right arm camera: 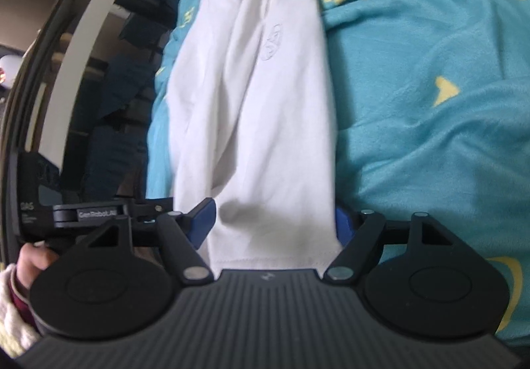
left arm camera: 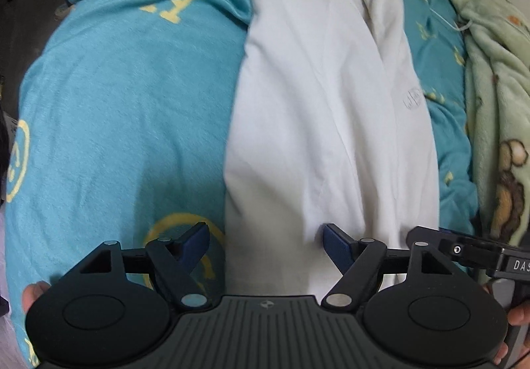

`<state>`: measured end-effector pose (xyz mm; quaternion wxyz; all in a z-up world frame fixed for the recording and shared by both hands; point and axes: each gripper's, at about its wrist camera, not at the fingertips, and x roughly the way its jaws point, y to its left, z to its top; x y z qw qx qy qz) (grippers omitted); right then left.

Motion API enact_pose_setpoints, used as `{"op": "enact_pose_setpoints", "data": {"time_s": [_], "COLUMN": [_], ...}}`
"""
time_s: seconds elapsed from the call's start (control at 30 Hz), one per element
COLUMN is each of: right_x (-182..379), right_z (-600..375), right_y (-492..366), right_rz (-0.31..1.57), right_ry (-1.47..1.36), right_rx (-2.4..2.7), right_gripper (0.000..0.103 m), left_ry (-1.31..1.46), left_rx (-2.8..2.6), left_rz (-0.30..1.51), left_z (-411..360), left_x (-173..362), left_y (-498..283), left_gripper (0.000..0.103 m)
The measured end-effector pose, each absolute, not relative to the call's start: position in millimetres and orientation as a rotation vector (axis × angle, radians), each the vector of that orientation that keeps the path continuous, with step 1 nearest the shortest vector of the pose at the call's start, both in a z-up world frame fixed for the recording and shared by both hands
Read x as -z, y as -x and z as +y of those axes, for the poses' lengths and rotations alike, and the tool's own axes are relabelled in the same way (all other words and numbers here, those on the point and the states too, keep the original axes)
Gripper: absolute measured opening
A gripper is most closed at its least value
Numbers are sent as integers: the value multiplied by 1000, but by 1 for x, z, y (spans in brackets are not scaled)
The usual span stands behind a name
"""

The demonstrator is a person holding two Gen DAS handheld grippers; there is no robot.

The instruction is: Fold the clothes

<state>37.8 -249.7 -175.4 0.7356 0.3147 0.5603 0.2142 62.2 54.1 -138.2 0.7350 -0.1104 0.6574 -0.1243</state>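
With both grippers, left gripper (left arm camera: 266, 245) and right gripper (right arm camera: 275, 220), spread wide over the white garment (left arm camera: 331, 124), each should pinch a hem corner squarely before lifting.

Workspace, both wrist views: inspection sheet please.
Surface: teal bedspread with yellow prints, rumpled.
Job's things: white garment lying in a long narrow strip, creased; hem nearest the right gripper.
Clutter: green fleece blanket along one side.
Grippers: left gripper open over the garment; right gripper open, hem between its fingers, pads not pressing.
Cables: thin white cord beside the blanket.
Surroundings: dark furniture past the bed edge.
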Motion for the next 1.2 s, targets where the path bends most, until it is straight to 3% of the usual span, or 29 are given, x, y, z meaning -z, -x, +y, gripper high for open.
{"op": "enact_pose_setpoints", "data": {"time_s": [0.17, 0.27, 0.33, 0.43, 0.5, 0.97, 1.2], "right_x": [178, 174, 173, 168, 161, 91, 57], "right_z": [-237, -227, -229, -233, -236, -271, -272], "right_y": [-35, -31, -30, -27, -23, 18, 70], "right_rz": [1272, 1267, 1261, 1241, 1214, 971, 890], "right_ry": [-638, -540, -532, -548, -564, -776, -777], "right_rx": [-516, -503, -482, -468, -470, -486, -515], "right_gripper": [68, 55, 26, 17, 16, 12, 12], "left_ry": [262, 217, 199, 253, 291, 443, 460], "left_rx": [350, 356, 361, 404, 426, 564, 639], "left_rz": [1494, 1512, 1502, 1449, 1414, 1107, 1022], "left_z": [50, 44, 42, 46, 50, 72, 74], "left_x": [140, 141, 139, 129, 122, -4, -56], "left_y": [-56, -54, -53, -51, -49, 5, 73], "left_gripper": [63, 50, 39, 16, 10, 8, 8]}}
